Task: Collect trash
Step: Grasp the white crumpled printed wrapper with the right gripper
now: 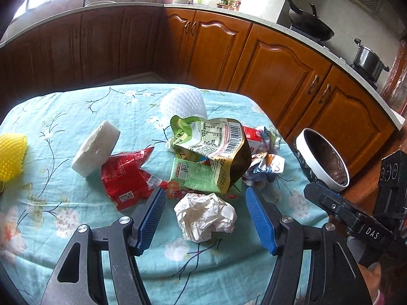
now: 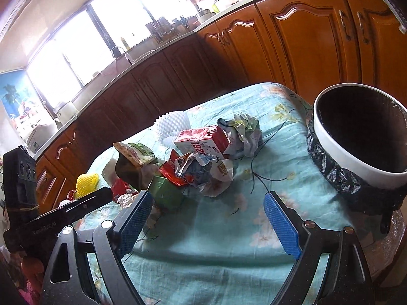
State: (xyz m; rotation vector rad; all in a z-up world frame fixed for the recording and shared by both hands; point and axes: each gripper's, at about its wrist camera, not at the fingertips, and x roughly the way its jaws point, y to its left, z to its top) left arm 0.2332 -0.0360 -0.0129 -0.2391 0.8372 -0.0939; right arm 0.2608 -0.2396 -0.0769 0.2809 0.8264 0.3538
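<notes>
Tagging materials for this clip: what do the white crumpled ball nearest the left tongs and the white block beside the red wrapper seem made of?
White crumpled ball: probably tissue or thin paper, matte, soft creases. White block: seemingly foam, matte, chipped grainy edge.

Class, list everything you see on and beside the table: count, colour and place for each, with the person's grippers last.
paper ball: 1, white, nearest, between the left gripper's pads
red wrapper: 1, red, left of the paper ball
foam block: 1, white, leaning behind the red wrapper
green pouch: 1, green and gold, table centre
carton: 1, red and white, behind the pile
white net: 1, white, far side
yellow net: 1, yellow, left edge
bin: 1, white with black liner, right of table
tablecloth: 1, teal floral
left gripper: open
right gripper: open, empty
</notes>
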